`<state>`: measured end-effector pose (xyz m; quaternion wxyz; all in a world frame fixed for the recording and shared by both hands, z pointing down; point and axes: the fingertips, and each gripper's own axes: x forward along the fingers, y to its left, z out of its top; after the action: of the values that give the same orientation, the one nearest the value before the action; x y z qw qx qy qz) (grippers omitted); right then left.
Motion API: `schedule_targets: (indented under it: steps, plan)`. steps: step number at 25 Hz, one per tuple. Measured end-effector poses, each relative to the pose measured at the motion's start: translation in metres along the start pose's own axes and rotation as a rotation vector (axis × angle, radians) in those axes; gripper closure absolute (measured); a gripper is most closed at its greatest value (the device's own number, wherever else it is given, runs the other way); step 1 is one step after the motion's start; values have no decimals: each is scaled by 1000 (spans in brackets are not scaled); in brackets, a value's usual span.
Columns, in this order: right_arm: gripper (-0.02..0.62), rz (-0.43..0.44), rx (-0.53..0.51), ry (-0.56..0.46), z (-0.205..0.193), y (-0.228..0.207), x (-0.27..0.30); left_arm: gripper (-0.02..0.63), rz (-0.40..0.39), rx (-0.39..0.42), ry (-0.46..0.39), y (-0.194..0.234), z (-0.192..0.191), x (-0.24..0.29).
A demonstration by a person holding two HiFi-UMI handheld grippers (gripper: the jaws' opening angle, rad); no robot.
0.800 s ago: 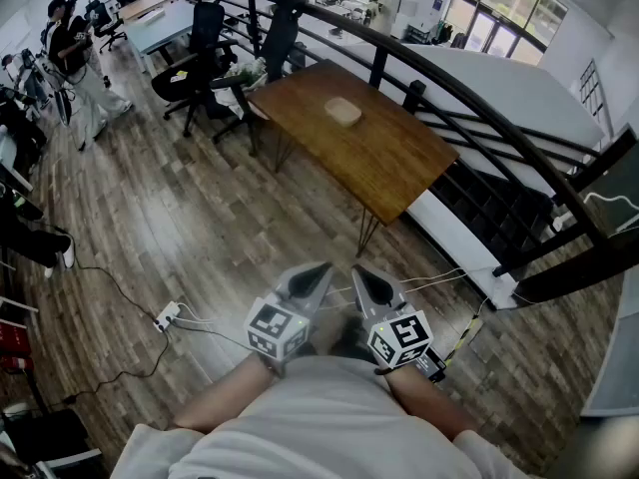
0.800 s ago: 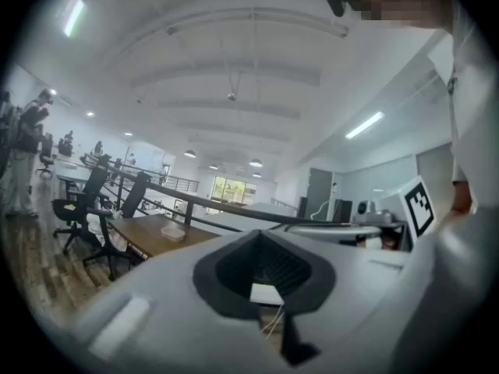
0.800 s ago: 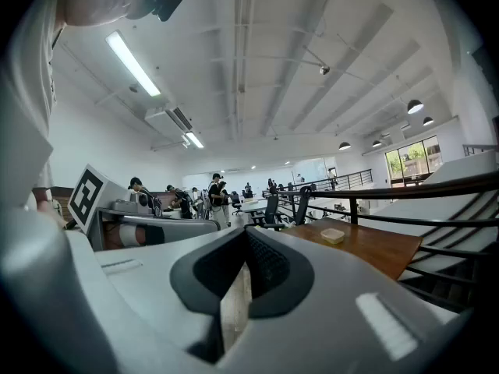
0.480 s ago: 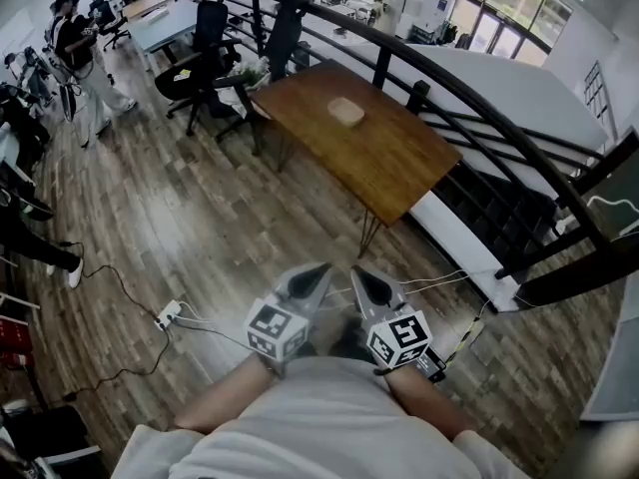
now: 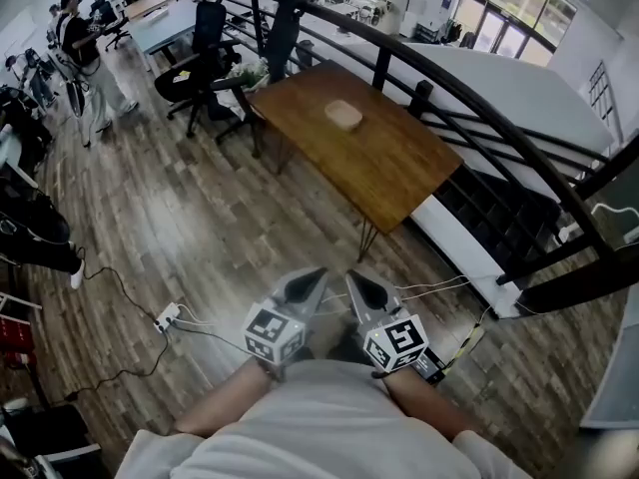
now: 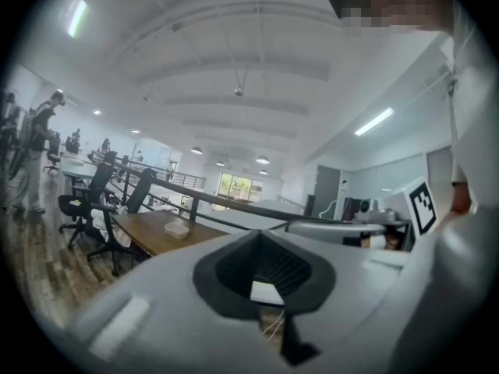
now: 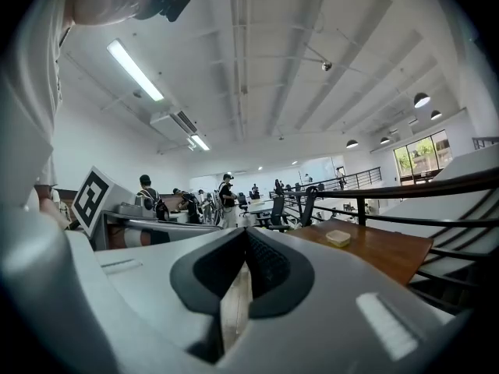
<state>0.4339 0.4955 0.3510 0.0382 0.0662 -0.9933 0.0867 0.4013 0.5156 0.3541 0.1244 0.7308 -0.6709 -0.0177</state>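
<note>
My left gripper (image 5: 311,277) and right gripper (image 5: 352,279) are held side by side close to the person's body, above the wood floor, both pointing toward a brown wooden table (image 5: 394,173). Each has its jaws closed together with nothing between them. A small pale shallow container (image 5: 342,114) lies on the table, well ahead of both grippers. In the left gripper view the left gripper (image 6: 263,238) faces the table (image 6: 152,236) and the container (image 6: 177,228). The right gripper (image 7: 245,234) sees the table (image 7: 382,249) and container (image 7: 338,238) at its right.
A black curved railing (image 5: 454,93) runs behind the table. Black office chairs (image 5: 195,63) stand at the table's far left. A white power strip (image 5: 167,316) with cables lies on the floor at the left. A person (image 5: 85,48) stands far off, top left.
Both grippers stay held together near the body, shifted slightly lower in the head view. The person at the far left has stepped a little along the floor.
</note>
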Motion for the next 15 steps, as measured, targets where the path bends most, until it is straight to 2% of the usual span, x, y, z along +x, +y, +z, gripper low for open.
schedule_targets:
  steps: [4,11,15]
  plan:
    - [591,18,-9,16,3,-38,8,603,13,0,2,6,3,41]
    - [591,73,-21,40,21,-132,28,603,32,4,2,16,18,139]
    - [591,112,-19,50,23,-166,37,603,66,-10,-2,23,21,171]
